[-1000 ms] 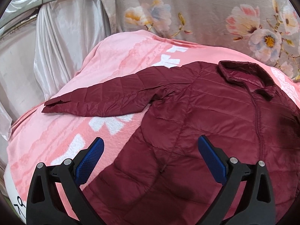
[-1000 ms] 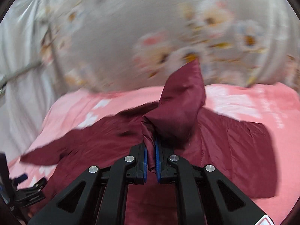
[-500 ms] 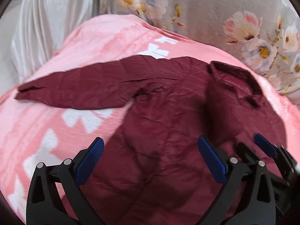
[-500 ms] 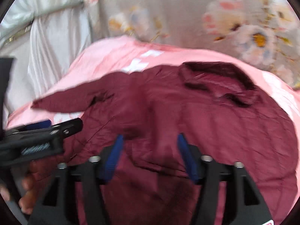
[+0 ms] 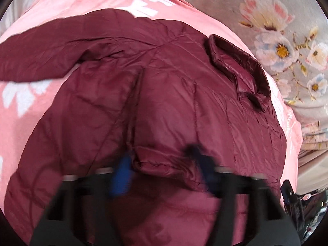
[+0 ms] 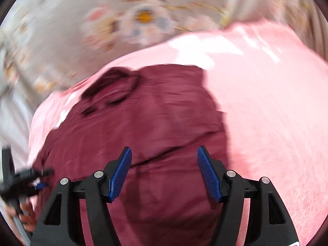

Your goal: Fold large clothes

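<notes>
In the left wrist view the left gripper (image 5: pixel 164 170) sits nearest, at six o'clock, blurred. Its jaws are closing around a folded sleeve cuff (image 5: pixel 162 162) of the maroon quilted jacket (image 5: pixel 168 94); whether the blue pads already press on the cuff cannot be told through the blur. Beyond it the jacket lies spread on a pink blanket (image 5: pixel 24 110) with white lettering too cut off to read. One sleeve (image 5: pixel 51 53) stretches toward nine o'clock, and the collar (image 5: pixel 239 65) lies toward two o'clock. At the far edge, around one o'clock, is grey floral fabric (image 5: pixel 276 30).

In the right wrist view the right gripper (image 6: pixel 165 172) stands about half open above the jacket, holding nothing. A bare hand (image 6: pixel 24 215) at eight o'clock holds the other tool. No brand or label is legible.
</notes>
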`<state>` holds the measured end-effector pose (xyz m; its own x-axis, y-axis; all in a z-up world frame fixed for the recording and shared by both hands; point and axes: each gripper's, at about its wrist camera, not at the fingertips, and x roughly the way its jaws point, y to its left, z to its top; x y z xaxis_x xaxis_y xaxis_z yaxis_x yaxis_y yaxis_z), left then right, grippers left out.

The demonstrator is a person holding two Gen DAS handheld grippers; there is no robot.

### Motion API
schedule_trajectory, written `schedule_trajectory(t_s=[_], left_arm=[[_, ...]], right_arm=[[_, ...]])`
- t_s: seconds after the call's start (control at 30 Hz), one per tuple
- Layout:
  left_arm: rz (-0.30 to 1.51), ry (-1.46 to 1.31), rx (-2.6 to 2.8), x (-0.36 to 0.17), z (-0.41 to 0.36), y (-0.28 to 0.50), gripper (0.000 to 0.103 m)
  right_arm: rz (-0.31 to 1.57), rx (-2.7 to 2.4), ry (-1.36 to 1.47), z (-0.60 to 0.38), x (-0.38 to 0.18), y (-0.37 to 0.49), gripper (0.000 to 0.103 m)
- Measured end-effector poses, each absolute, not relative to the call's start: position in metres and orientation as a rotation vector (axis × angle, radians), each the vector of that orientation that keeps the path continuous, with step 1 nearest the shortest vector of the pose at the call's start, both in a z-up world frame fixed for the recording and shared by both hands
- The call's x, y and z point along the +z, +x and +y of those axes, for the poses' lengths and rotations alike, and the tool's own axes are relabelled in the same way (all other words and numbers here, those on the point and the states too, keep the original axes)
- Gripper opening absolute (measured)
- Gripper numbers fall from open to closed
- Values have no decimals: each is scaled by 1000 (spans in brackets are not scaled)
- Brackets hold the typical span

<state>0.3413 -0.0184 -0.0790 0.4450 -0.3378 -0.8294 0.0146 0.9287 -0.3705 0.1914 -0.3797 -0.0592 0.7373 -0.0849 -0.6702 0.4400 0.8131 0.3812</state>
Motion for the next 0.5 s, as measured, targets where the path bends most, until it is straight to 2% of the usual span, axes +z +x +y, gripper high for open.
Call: schedule_trajectory(t_s=[0.07,0.1,0.23,0.37,0.5], left_arm=[[1062,-310,-233,-71,-23,345,13],[1046,-300,-237,-66,-24,347,9],[906,-245,-237,-26,-25,354,7],[812,-190,-226,-7,-24,356,6],[852,-122,-170,-40,-24,363,7]], right_arm=[[701,-321,630,-396,-68,198,49],[708,-333,647,-401,-71,203,44],[757,-390,627,-409,-77,228,4],[662,-378,555,-391,-57,226,1],[652,-408,448,-378,-57,225,0]])
